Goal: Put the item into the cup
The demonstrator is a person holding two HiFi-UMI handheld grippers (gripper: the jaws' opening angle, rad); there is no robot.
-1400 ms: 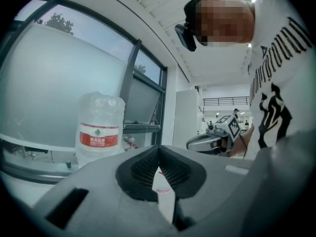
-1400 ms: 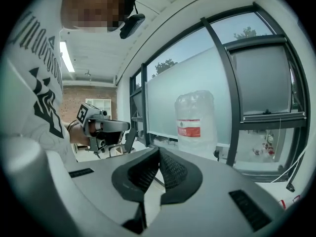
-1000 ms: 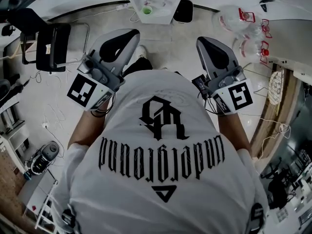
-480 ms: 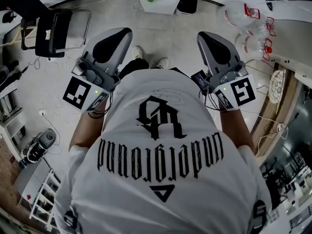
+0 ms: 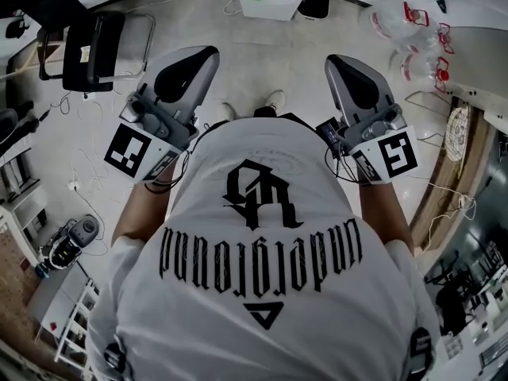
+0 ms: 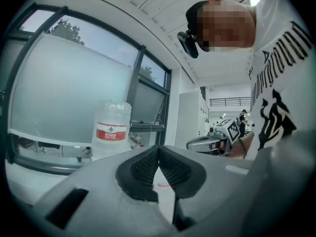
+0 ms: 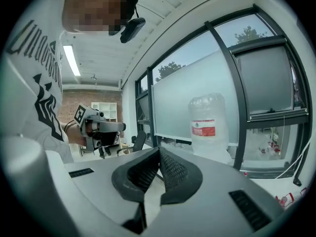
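Both forearms reach forward beside the torso, well apart. The left gripper [image 5: 189, 63] and the right gripper [image 5: 350, 68] point ahead, each with jaws pressed together on nothing.

right gripper [image 7: 159, 150] – jaws meet tip to tip, nothing between them | large clear water bottle [image 7: 209, 125], red label, at 2 o'clock from the jaws, before the window [image 7: 197, 83] | left gripper [image 7: 98, 126] at 10 o'clock, held in a hand | white printed shirt [image 7: 34, 78] – frame's 9 o'clock edge
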